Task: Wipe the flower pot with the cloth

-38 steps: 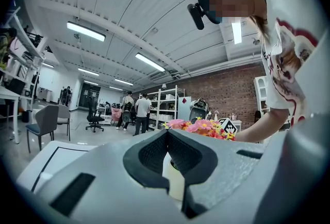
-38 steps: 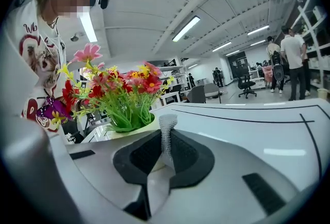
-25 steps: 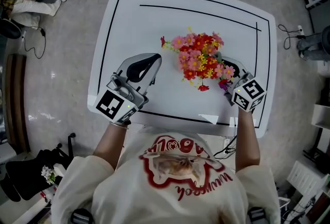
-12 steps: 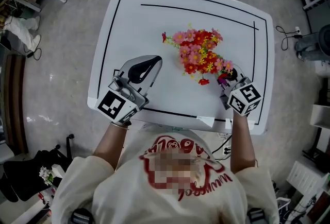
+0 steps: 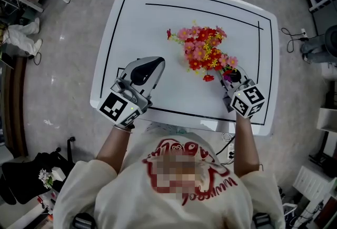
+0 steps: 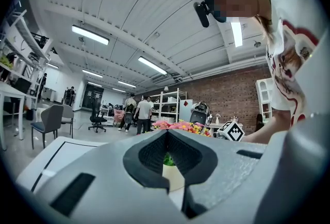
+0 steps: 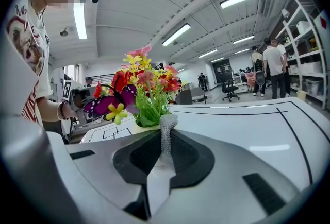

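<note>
I see little change over the last second: my right gripper (image 5: pixel 233 76) stays clamped on the cloth (image 7: pixel 166 130) just beside the flower pot (image 7: pixel 136 127), my closed, empty left gripper (image 5: pixel 156 62) well left of it, so I judge wiping barely begun.

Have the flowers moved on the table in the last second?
Yes, slightly. In the head view the flowers now lie nearer the far black line on the table, away from the person.
</note>
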`<control>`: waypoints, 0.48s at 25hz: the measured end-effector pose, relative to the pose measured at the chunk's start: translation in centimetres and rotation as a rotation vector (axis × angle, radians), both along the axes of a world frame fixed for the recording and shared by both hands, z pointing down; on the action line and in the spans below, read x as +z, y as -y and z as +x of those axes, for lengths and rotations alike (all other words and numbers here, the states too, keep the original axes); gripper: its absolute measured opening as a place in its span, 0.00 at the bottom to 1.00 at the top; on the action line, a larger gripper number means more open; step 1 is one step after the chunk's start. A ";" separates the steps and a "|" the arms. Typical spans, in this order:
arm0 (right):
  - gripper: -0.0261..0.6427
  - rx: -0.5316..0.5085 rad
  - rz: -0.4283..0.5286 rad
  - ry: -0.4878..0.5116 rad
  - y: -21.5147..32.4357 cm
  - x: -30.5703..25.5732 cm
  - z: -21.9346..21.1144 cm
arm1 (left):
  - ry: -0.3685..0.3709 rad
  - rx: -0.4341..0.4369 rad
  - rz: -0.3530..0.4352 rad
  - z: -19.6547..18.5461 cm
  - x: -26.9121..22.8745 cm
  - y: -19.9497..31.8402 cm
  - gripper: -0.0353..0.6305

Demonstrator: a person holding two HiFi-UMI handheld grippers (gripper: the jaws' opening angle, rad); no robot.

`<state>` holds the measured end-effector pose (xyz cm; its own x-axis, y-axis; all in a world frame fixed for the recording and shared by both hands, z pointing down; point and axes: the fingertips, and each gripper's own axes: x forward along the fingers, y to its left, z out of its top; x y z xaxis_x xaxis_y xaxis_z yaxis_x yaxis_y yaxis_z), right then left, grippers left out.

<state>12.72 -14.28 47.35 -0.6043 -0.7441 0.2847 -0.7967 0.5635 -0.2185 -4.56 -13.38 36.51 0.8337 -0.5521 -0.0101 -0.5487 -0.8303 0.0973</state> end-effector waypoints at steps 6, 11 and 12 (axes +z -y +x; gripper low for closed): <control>0.09 0.020 -0.003 0.003 -0.3 0.0 -0.2 | 0.112 0.001 0.063 0.3 0.7 -0.9 0.06; 0.09 0.035 -0.006 0.017 -0.7 -0.1 -0.3 | 0.121 0.021 0.040 1.2 1.2 -1.7 0.06; 0.09 0.038 -0.007 0.020 -0.8 -0.1 -0.4 | 0.119 0.023 0.031 1.3 1.4 -1.7 0.06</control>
<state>12.35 -13.48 47.28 -0.5816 -0.7645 0.2781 -0.8128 0.5315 -0.2385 -3.31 -11.66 37.87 0.8423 -0.5341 0.0724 -0.5359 -0.8442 0.0065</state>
